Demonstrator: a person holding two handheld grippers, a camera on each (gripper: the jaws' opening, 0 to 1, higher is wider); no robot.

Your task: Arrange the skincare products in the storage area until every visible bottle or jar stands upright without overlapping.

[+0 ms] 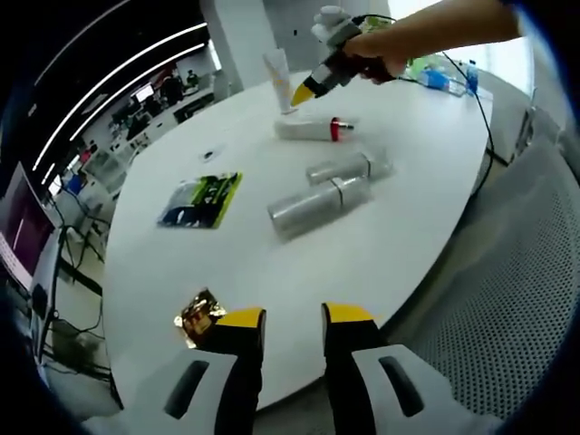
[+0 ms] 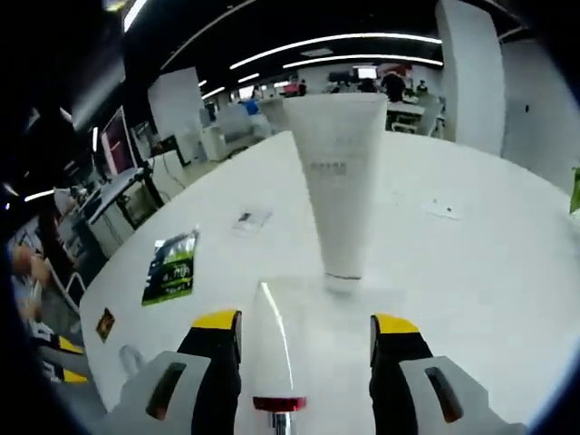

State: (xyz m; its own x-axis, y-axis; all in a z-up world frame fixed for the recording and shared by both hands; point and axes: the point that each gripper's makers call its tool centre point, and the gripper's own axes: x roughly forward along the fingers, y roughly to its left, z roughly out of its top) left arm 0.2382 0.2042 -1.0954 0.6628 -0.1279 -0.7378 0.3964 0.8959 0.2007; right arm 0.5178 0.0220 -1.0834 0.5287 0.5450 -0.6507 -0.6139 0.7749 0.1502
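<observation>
Skincare products lie scattered over the white oval bench (image 1: 399, 245). In the left gripper view, two silvery cylindrical bottles (image 1: 317, 204) lie on their sides mid-bench, close together; beyond them a white bottle with a red collar (image 1: 311, 130) also lies flat, and a tall white tube (image 1: 281, 80) stands upright behind it. A green and black flat packet (image 1: 201, 200) rests to one side, and a small gold foil packet (image 1: 200, 315) sits just beside the left gripper (image 1: 295, 319), whose jaws are apart and empty. The right gripper (image 1: 303, 92), held in a person's hand, hovers near the standing tube. In the right gripper view, the right gripper (image 2: 306, 331) has wide jaws, with the red-collared bottle (image 2: 269, 349) lying between them, contact unclear. The tube (image 2: 335, 177) stands just ahead.
</observation>
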